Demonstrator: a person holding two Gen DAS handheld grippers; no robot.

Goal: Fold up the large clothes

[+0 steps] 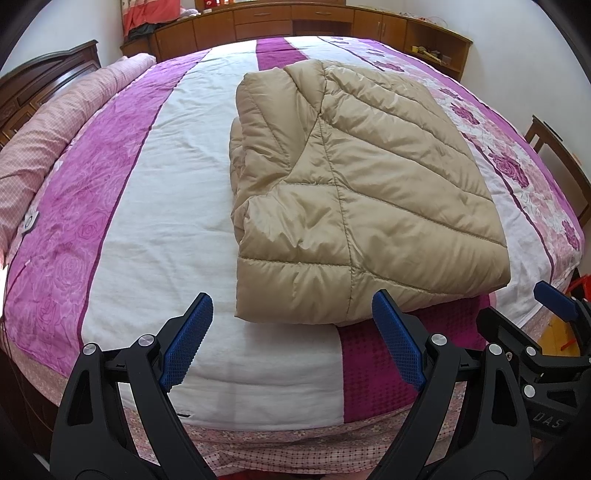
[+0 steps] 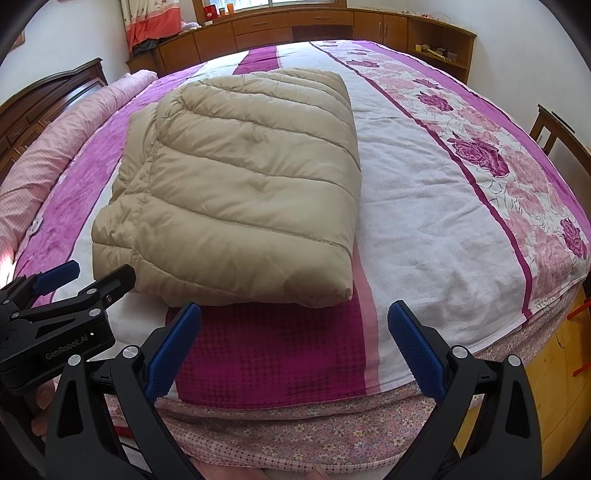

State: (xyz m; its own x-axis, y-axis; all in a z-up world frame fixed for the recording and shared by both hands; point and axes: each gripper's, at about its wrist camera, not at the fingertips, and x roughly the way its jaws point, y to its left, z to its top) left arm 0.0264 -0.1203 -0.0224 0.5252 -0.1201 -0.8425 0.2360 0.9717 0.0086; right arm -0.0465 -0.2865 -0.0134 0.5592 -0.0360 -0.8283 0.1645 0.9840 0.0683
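A beige quilted puffer jacket (image 1: 369, 177) lies folded into a thick rectangle on the bed; the right wrist view shows the jacket (image 2: 243, 192) left of centre. My left gripper (image 1: 291, 314) hangs open just short of the jacket's near edge, nothing between its blue pads. My right gripper (image 2: 295, 325) is open too, over the bed's near edge, in front of the jacket's near right corner. Each gripper shows in the other's view: the right gripper (image 1: 524, 317) at the right edge, the left gripper (image 2: 96, 277) at the left edge.
The bed cover (image 1: 166, 192) has white, purple and pink floral stripes. A rolled pink quilt (image 1: 48, 136) lies along the dark headboard at left. Wooden cabinets (image 1: 280, 22) line the far wall. A wooden chair (image 2: 557, 129) stands at right.
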